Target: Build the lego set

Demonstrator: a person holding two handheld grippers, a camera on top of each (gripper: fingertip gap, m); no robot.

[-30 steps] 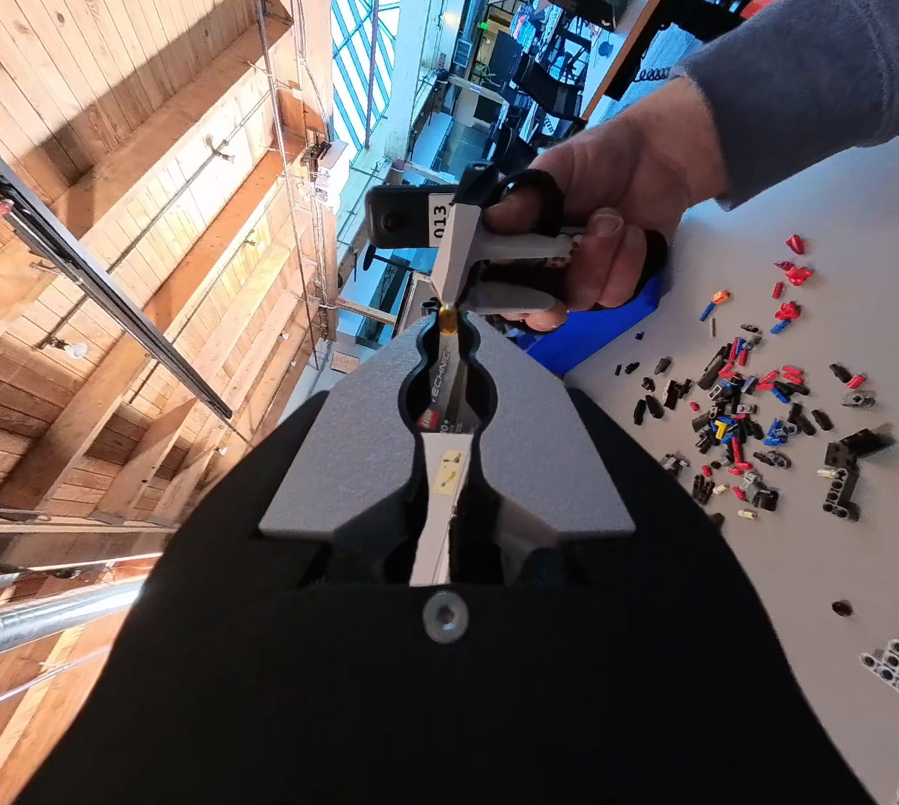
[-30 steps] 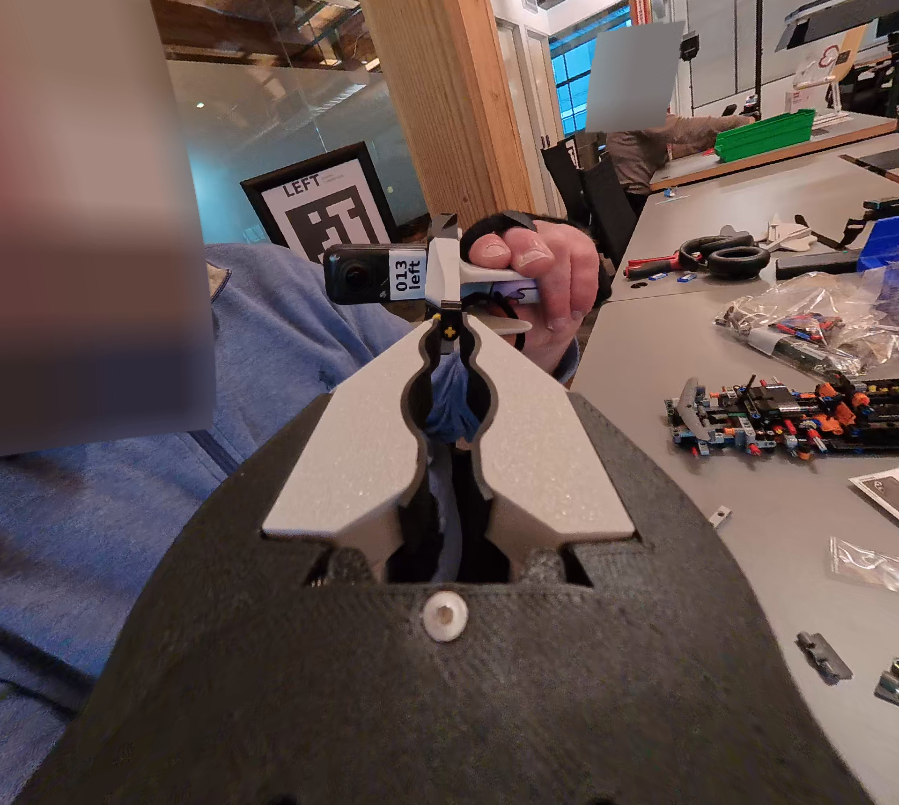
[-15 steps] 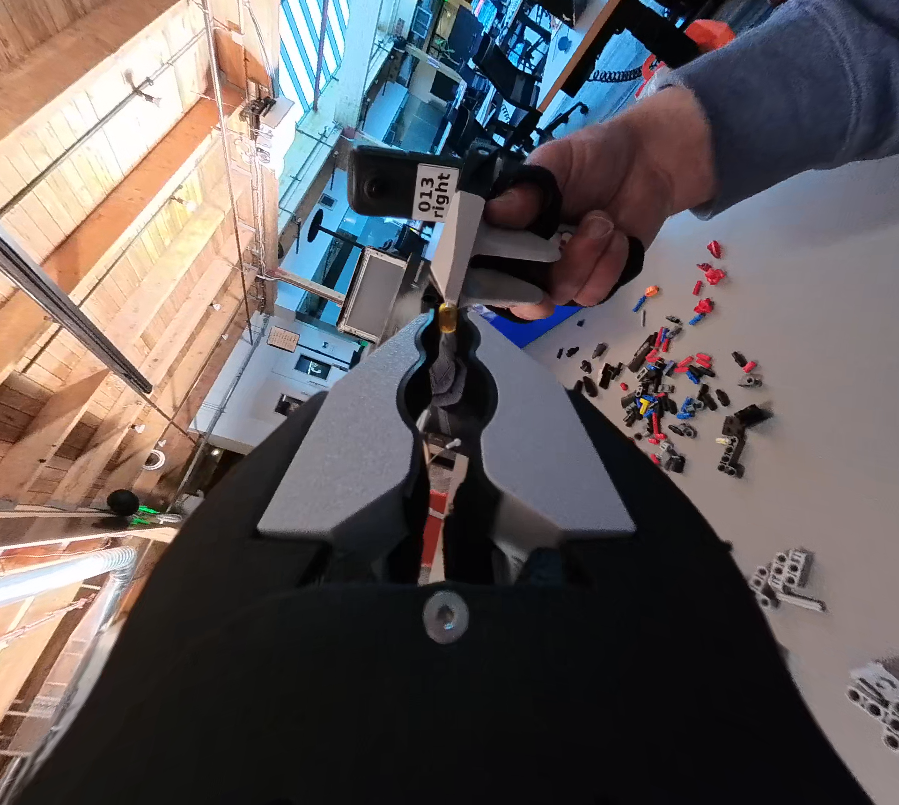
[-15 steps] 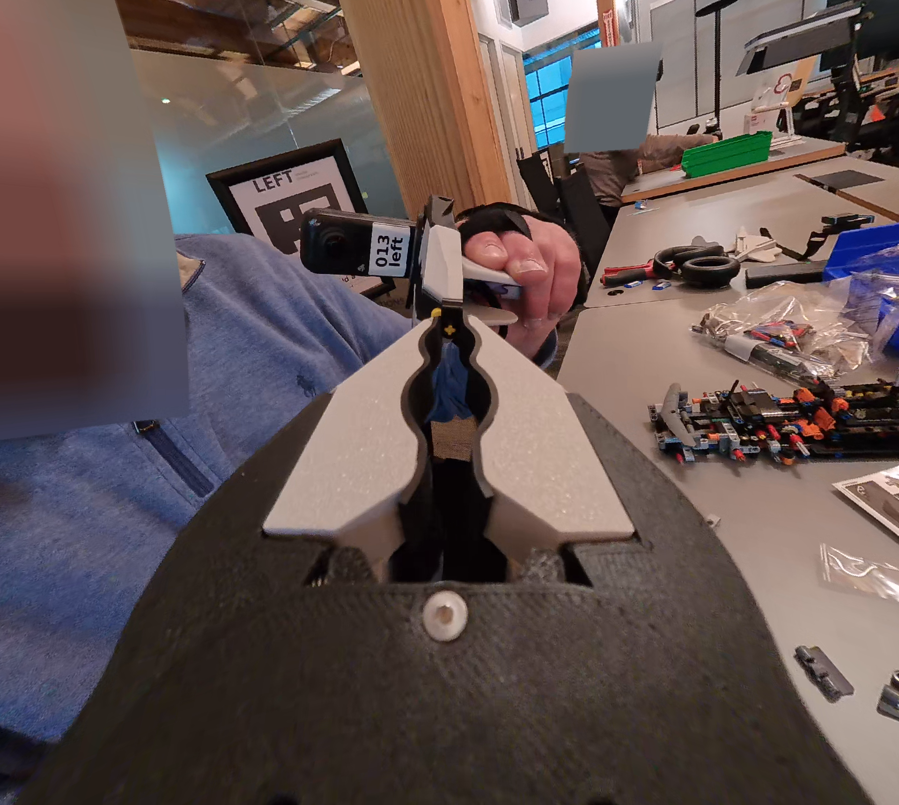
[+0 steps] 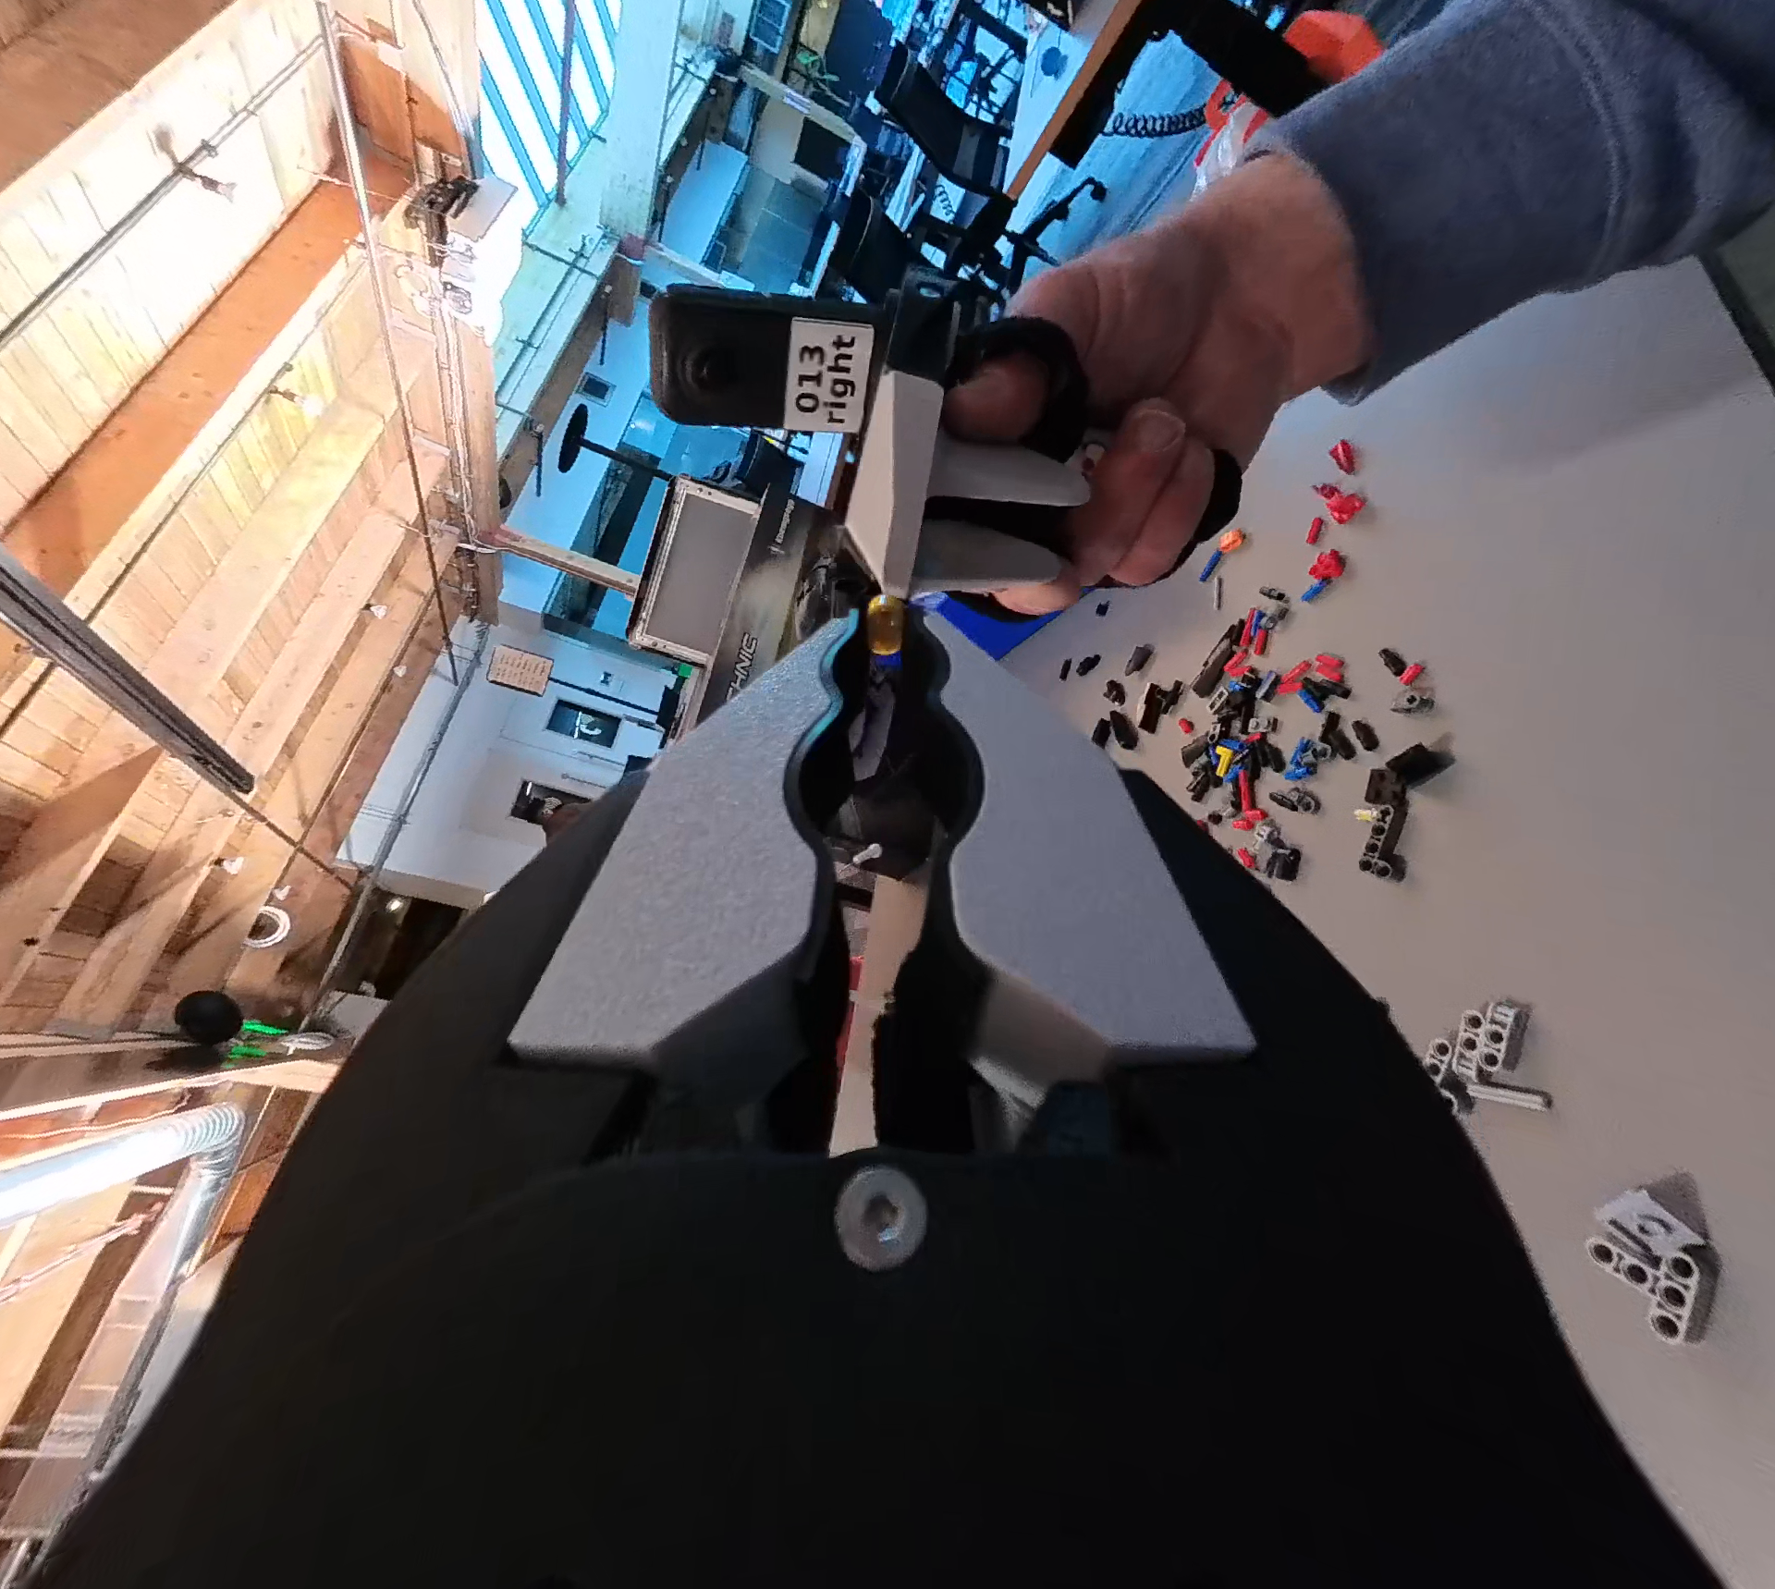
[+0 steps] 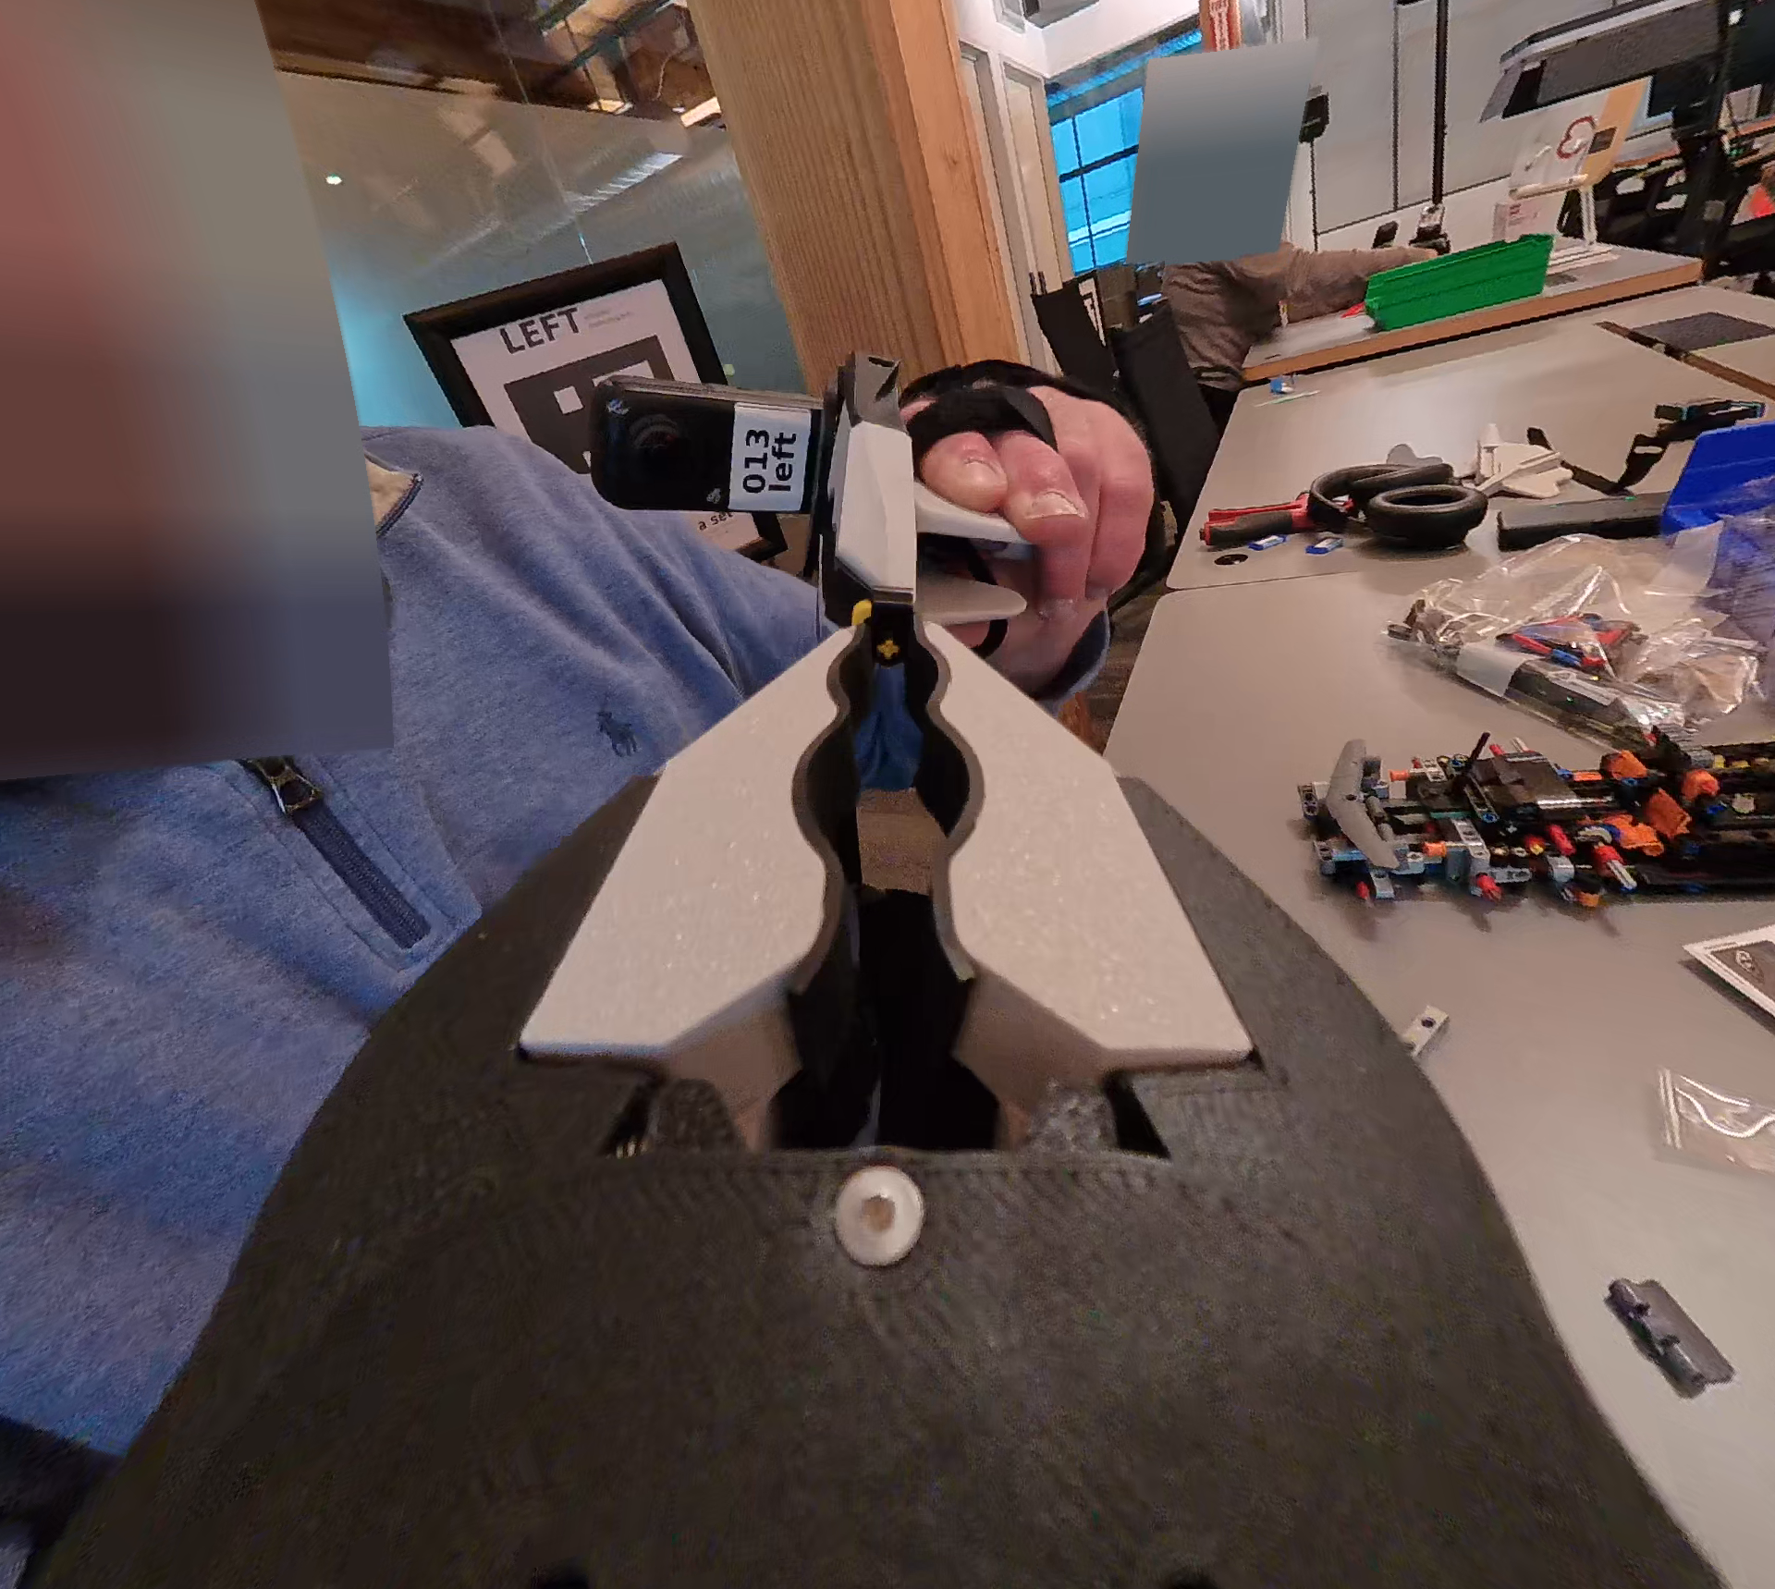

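- In the left wrist view my left gripper (image 5: 888,648) sits at frame centre. Its fingers are closed at the tips on a small piece (image 5: 885,619), whose amber end pokes out just past them.
- My right gripper (image 6: 888,652) is centred in the right wrist view, its fingers pinched together on the same spot. There the small piece shows as a black bit with a yellow mark.
- The two grippers meet tip to tip in the air above the surface (image 6: 1277,679). I cannot tell which one carries the load.
- The right hand (image 5: 1181,390), in a blue sleeve, squeezes its handle at upper right of the left view. The left hand (image 6: 1076,506) does likewise just above centre of the right view.
- A scatter of loose pieces (image 5: 1268,736) in red, blue and black lies on the surface at right of the left view. A few grey pieces (image 5: 1652,1264) lie apart at lower right.
- The half-built model (image 6: 1537,823) rests on the surface at right of the right view, with clear bags of parts (image 6: 1585,659) just behind it.
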